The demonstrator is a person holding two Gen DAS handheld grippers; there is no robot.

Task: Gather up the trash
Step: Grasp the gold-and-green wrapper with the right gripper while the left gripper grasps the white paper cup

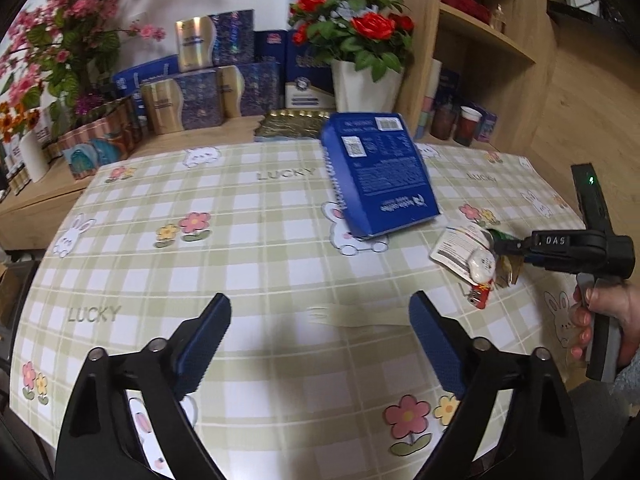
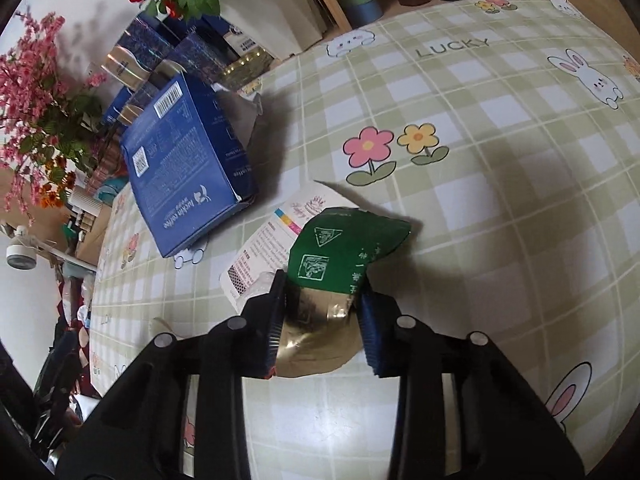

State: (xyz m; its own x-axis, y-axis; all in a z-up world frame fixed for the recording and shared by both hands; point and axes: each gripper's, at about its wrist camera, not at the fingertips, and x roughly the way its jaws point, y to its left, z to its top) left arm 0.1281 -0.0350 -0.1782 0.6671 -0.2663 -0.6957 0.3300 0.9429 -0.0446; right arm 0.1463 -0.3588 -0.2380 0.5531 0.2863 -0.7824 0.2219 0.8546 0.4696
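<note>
Low in the frame, right tool (image 2: 320, 320) pinches a green wrapper (image 2: 348, 248); left tool (image 1: 320, 344) spread above the counter (image 1: 260, 264), blue box (image 1: 380, 176) beyond

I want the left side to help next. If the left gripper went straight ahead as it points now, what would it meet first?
Probably bare tablecloth first; the left gripper is open and angled down. Farther along, likely the blue box.

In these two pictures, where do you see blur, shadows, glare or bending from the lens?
Left wrist view: fisheye bends the tablecloth edges into a dome; the blue box looks slightly smeared; a soft shadow lies between the left gripper fingers. Right wrist view: the green wrapper has glare on its gold foil inside; the box throws a dark shadow; corners go black.
</note>
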